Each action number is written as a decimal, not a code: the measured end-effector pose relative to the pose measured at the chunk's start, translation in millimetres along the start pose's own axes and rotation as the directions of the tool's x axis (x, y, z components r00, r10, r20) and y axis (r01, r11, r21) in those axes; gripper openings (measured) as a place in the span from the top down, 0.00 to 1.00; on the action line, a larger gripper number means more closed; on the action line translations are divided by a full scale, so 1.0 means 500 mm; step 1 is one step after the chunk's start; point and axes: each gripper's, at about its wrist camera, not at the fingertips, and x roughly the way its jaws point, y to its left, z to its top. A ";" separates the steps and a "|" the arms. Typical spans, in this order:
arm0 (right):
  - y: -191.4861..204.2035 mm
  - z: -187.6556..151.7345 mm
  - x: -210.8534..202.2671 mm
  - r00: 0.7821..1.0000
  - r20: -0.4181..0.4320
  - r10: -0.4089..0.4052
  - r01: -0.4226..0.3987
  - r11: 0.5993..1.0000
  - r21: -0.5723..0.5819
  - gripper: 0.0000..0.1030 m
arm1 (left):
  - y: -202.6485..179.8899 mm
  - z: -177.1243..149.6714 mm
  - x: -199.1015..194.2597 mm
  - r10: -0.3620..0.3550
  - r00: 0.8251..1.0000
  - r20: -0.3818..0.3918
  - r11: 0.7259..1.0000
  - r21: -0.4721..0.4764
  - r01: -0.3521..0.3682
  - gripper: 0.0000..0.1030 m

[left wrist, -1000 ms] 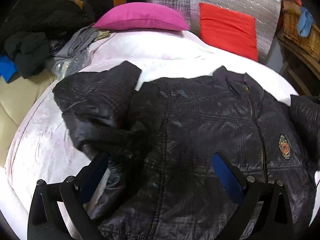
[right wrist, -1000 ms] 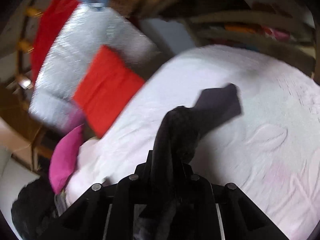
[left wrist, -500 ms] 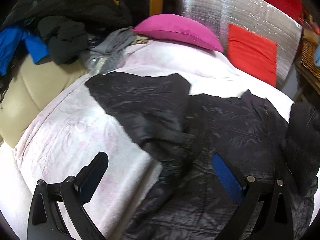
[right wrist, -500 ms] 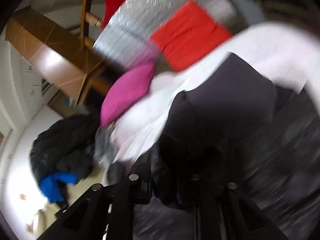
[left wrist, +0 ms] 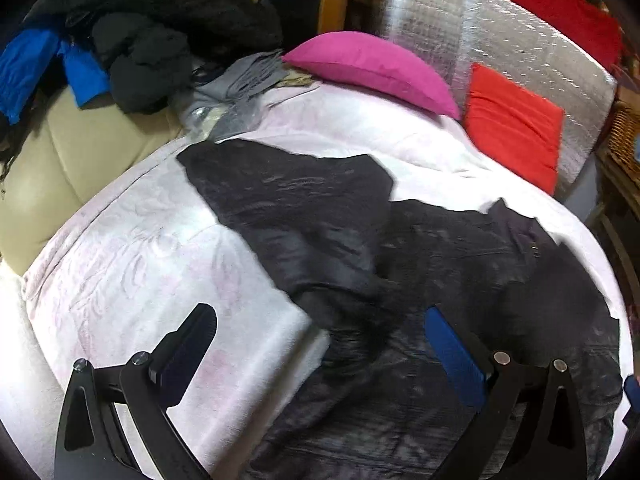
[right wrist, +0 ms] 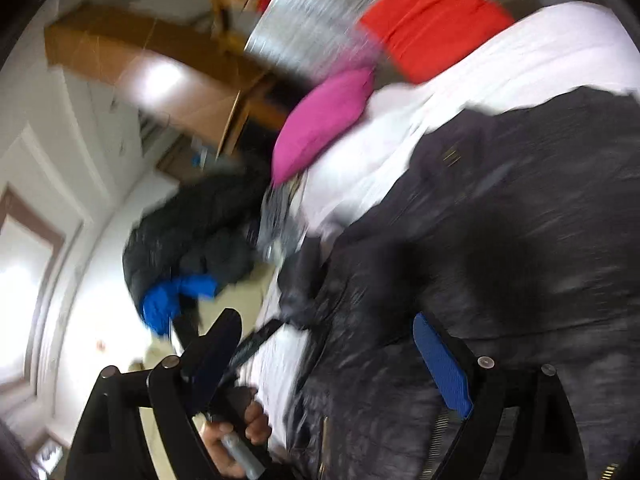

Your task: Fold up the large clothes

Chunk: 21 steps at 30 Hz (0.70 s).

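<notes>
A large black quilted jacket (left wrist: pixel 432 264) lies spread on a pale pink bed cover (left wrist: pixel 132 264). Its left sleeve (left wrist: pixel 288 196) stretches toward the far left of the bed. My left gripper (left wrist: pixel 316 340) hovers open above the jacket's lower left edge, with nothing between its fingers. In the blurred right wrist view the jacket (right wrist: pixel 500 240) fills the right half, folded over itself. My right gripper (right wrist: pixel 328 344) is over the jacket with its jaws opening wide, and its pads press on nothing. A hand (right wrist: pixel 240 436) holding the other gripper's handle shows below it.
A magenta pillow (left wrist: pixel 372 68) and a red cushion (left wrist: pixel 516 120) lie against a silver quilted headboard (left wrist: pixel 480 40). A heap of dark and blue clothes (left wrist: pixel 132 40) sits on a beige padded seat (left wrist: pixel 72 160) at the far left. Wicker furniture (left wrist: pixel 624 128) stands on the right.
The right gripper swung the jacket's right sleeve across over the body and let it go, its jaws going from shut to open. The left view shifted left early on, then held still.
</notes>
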 end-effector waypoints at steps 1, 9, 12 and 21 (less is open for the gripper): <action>-0.029 0.005 -0.035 0.998 0.057 -0.031 0.029 0.999 0.035 0.13 | -0.011 -0.003 -0.004 -0.012 1.000 0.006 1.000 0.015 0.012 0.00; -0.197 0.066 -0.113 0.930 0.163 -0.329 0.272 0.916 0.295 0.31 | -0.106 -0.051 -0.021 -0.116 0.993 -0.015 0.974 0.196 0.116 0.00; -0.207 0.078 -0.081 0.900 0.066 -0.431 0.400 0.876 0.270 0.32 | -0.076 -0.057 -0.018 -0.095 0.994 -0.045 0.986 0.133 0.100 0.00; -0.220 0.080 -0.091 0.937 0.020 -0.349 0.331 0.904 0.270 0.39 | -0.010 -0.055 0.034 -0.157 0.968 -0.198 0.986 -0.086 0.142 0.07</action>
